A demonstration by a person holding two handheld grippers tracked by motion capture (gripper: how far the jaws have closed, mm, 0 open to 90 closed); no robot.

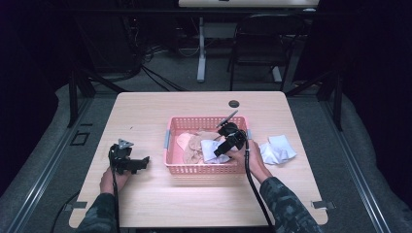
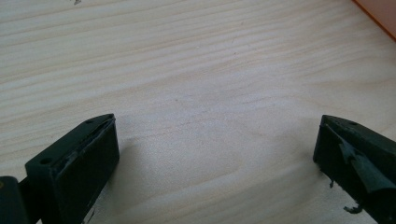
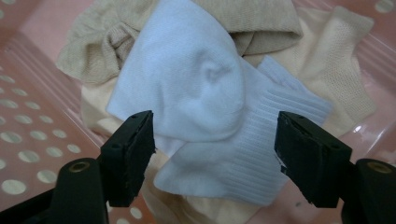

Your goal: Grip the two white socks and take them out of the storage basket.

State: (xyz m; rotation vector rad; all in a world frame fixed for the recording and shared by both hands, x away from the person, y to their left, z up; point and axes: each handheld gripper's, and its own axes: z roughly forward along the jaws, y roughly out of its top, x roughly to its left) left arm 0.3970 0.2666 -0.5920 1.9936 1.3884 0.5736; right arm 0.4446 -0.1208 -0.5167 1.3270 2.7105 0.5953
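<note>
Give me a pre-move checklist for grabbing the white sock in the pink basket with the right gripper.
1. Right gripper jaws apart, one either side of the white sock: ok.
2. Pads pressing on the sock: not ok, gaps on both sides.
3. Sock lies on top of the beige socks, unburied: ok.
4. Jaws clear of the pink basket wall: ok.
5. Left gripper open over bare table, out of the way: ok.
6. Grip would lift the white sock alone: cannot tell.

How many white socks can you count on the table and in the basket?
2: one white sock in the pink basket atop beige socks; one white sock on the table beside it. Others may be hidden.
</note>
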